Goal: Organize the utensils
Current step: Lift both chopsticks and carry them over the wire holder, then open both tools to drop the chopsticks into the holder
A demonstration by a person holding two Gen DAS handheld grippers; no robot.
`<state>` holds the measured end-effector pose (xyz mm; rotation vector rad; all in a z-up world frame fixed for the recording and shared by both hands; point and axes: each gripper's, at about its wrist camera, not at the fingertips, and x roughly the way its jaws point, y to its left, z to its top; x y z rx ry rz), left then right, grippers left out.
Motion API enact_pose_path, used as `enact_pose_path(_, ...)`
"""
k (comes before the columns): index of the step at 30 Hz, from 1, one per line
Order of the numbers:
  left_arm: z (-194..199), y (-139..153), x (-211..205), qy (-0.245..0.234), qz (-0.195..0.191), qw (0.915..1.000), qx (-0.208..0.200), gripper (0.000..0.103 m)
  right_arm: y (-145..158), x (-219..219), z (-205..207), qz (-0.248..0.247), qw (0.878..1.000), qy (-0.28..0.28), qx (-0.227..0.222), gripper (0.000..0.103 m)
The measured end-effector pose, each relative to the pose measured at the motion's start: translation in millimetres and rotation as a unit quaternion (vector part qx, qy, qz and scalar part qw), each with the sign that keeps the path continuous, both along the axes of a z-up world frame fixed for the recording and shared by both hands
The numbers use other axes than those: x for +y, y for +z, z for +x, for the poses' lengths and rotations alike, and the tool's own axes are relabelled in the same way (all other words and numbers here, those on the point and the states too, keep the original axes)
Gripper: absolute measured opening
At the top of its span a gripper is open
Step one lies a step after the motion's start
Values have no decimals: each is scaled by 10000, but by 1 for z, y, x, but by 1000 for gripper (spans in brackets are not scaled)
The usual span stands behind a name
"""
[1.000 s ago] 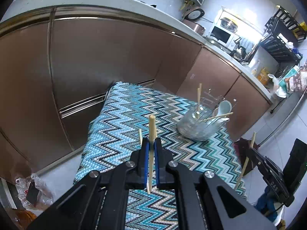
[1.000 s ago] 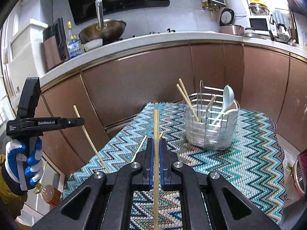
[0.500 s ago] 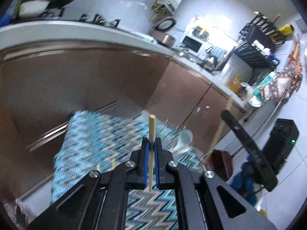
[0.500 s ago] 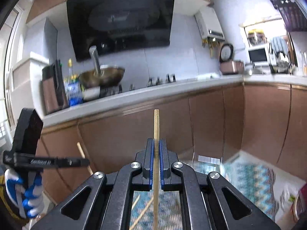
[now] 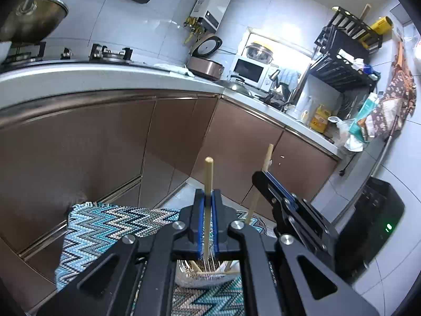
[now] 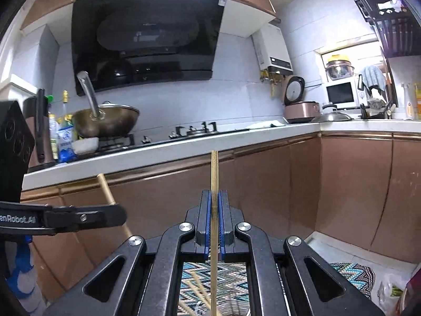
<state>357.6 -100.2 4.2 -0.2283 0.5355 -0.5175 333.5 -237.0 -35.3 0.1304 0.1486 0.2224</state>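
My left gripper [image 5: 208,197] is shut on a wooden chopstick [image 5: 208,173] that stands upright between its blue pads. Below it, the wire utensil holder [image 5: 208,276] with several chopsticks shows through the gap. My right gripper [image 6: 215,197] is shut on another wooden chopstick [image 6: 214,168], also upright, with the holder's rim [image 6: 231,305] just below. The right gripper also shows in the left wrist view [image 5: 263,179], close on the right. The left gripper shows in the right wrist view [image 6: 115,214] at the left, with its chopstick [image 6: 105,187].
The holder stands on a blue zigzag cloth [image 5: 105,226] on a low table. Brown kitchen cabinets [image 6: 263,197] and a white counter [image 6: 184,144] with a wok [image 6: 105,121] lie beyond. A black box [image 5: 373,223] stands on the floor at the right.
Both grippers have tilted upward and moved over the utensil holder, each still holding its chopstick. The holder now sits directly beneath them, and the two grippers have come closer together.
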Motion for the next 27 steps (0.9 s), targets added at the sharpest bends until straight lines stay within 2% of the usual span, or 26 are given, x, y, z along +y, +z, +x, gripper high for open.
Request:
enact_pose_path(10, 25, -56, -18, 264, 151, 9992, 270, 5, -32, -7, 10, -155, 9995, -265, 72, 5)
enact_pose_path(16, 17, -58, -15, 263, 165, 9992, 234, 7, -47, -7, 4, -153, 9991, -312, 263, 6)
enact_pose_path(20, 4, -46, -6, 261, 102, 9995, 159, 8, -42, -10, -13, -95, 9990, -386, 224, 27)
enact_pose_path(24, -16, -35, 9, 338, -2, 9993, 165, 23, -29, -13, -37, -65, 9990, -421, 138, 29)
enact_pose_path(26, -27, -30, 17, 374, -45, 9992, 141, 24, -23, -14, -54, -70, 9989, -448, 108, 31)
enact_pose_path(27, -34, -28, 21, 402, -50, 9991, 126, 24, -20, -16, -60, -69, 9988, -469, 93, 36)
